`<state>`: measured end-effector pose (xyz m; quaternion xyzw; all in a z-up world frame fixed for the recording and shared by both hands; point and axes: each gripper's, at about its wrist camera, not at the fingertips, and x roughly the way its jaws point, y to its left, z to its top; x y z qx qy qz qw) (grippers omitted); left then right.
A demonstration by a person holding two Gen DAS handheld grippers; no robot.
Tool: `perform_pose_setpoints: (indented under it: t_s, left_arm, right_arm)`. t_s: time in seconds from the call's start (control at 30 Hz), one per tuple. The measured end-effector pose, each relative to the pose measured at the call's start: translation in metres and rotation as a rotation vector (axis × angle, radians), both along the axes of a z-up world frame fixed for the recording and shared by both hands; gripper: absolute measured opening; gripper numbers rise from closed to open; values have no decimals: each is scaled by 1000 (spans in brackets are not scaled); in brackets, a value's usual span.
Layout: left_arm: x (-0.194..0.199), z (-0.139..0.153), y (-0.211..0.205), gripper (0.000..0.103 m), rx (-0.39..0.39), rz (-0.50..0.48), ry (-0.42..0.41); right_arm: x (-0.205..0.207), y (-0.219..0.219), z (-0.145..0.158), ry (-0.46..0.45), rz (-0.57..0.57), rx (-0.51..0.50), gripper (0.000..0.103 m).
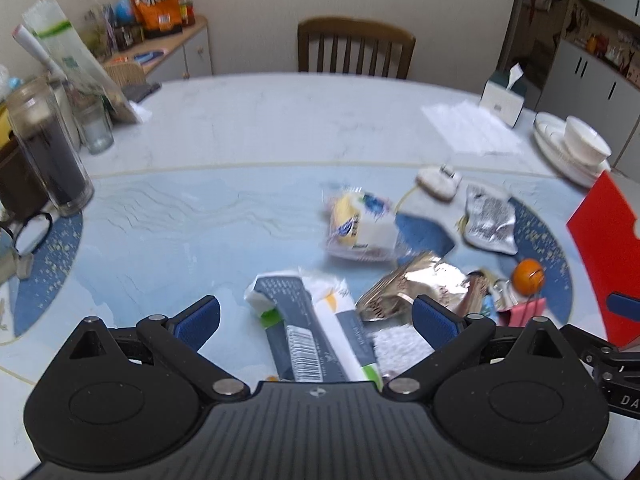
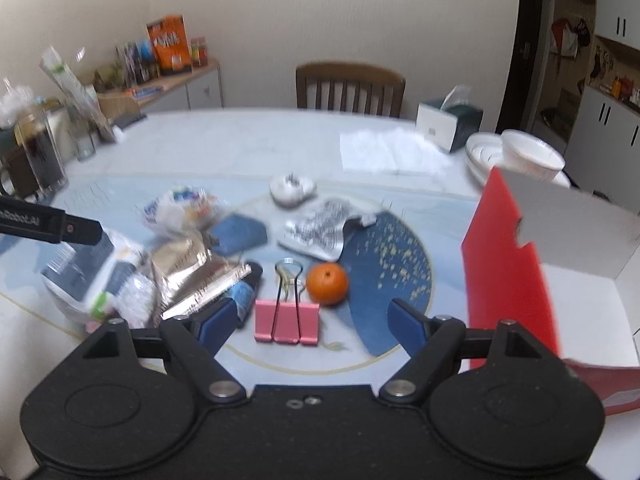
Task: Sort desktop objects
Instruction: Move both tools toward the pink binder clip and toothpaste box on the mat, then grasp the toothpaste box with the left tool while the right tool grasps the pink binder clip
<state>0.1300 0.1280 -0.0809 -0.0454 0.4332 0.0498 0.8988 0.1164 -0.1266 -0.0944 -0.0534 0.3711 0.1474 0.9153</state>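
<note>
Dining room: pale marble-patterned table (image 2: 248, 148) with a blue-and-gold round inlay, a wooden slat-back chair (image 2: 350, 88) at the far side, a sideboard far left.

Items to sort, clustered mid-table:
- Pink metal binder clip with wire handles (image 2: 286, 326), nearest the right gripper (image 2: 310, 322). Stiff, light, springy; judged best taken across its flat pink body.
- Small orange fruit (image 2: 327, 283), just right of the clip handles. Round, likely to roll; soft skin, wants a gentle pinch across the middle.
- Crumpled gold foil wrapper (image 2: 188, 268) and silver printed foil packet (image 2: 316, 232). Near weightless, slippery, crushable; an edge grip suits.
- White-and-dark soft plastic pack with a barcode (image 1: 308, 320), between the fingers of the left gripper (image 1: 316, 316). Limp; print too blurred to read.
- White plug adapter (image 2: 292, 190), far centre. Hard, compact.

Receptacle: red-and-white open cardboard box (image 2: 516, 240), right.

Grippers: both stand wide apart, holding nothing.

Legible writing: only a fragment, "Robot.AI", on the left gripper's side in the right wrist view.
</note>
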Motion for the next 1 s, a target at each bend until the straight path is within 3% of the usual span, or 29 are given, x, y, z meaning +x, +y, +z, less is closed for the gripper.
perform_pose_setpoints:
  t_s: [0.33,0.53,0.77,0.9,1.0]
  left_arm:
    - [15,-28,15,97,-22,-23,96]
    - [20,-36,23,87,-45,-41,126]
    - [26,-42,26,68,-87,-62,138]
    - [26,-44,30,59,-108,-63,143]
    - [25,-45,33,51,-132,-60,142]
  right_arm:
    - [26,21,-33,77,9,-73,81]
    - [36,25,-41,105,-4,-76,80]
    - [43,28,-43,115,-10,-70,78]
    - [47,28,-45,147,-14,-56,59]
    - [48,27,-46,161,-25,-47,57]
